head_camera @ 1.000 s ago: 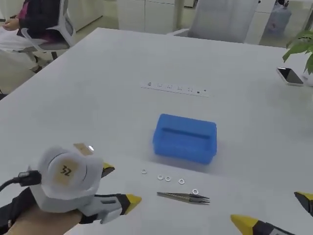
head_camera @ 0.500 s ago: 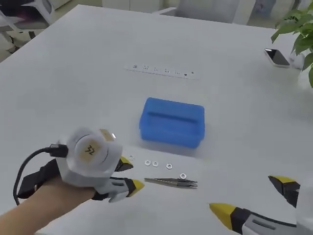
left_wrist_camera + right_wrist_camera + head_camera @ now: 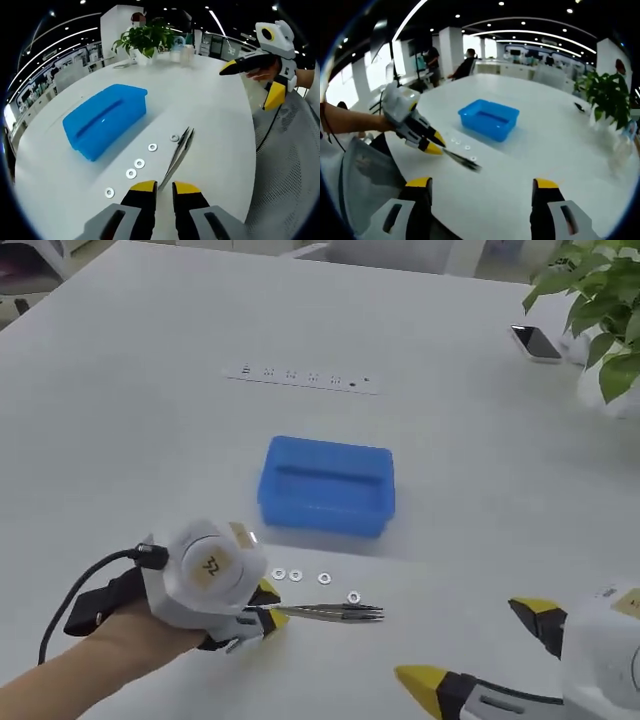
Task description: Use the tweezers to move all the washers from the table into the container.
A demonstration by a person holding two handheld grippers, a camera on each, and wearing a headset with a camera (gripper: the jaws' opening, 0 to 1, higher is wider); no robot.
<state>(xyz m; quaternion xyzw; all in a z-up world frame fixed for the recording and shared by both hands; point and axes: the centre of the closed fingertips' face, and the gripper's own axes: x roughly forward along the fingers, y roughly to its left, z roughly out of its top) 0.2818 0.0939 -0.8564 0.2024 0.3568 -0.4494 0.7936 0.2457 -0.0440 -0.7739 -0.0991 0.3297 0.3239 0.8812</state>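
Silver tweezers (image 3: 325, 612) lie on the white table (image 3: 150, 420), tips pointing right. My left gripper (image 3: 268, 605) is at their blunt end, and in the left gripper view its yellow jaws stand nearly together with that end of the tweezers (image 3: 177, 152) between them. Several small washers (image 3: 295, 575) lie in a loose row just beyond the tweezers (image 3: 462, 161), in front of the blue container (image 3: 327, 485). My right gripper (image 3: 482, 183) is open and holds nothing, low at the right (image 3: 470, 645), well clear of the washers (image 3: 139, 163) and container (image 3: 489, 118).
A white power strip (image 3: 300, 378) lies beyond the container. A phone (image 3: 537, 343) and a potted plant (image 3: 590, 300) sit at the far right. People sit at the far end of the room (image 3: 467, 62). The table edge runs close to both grippers.
My left gripper has moved right to the blunt end of the tweezers and its jaws have closed in around it. The right gripper has risen further into the head view. The head camera has shifted.
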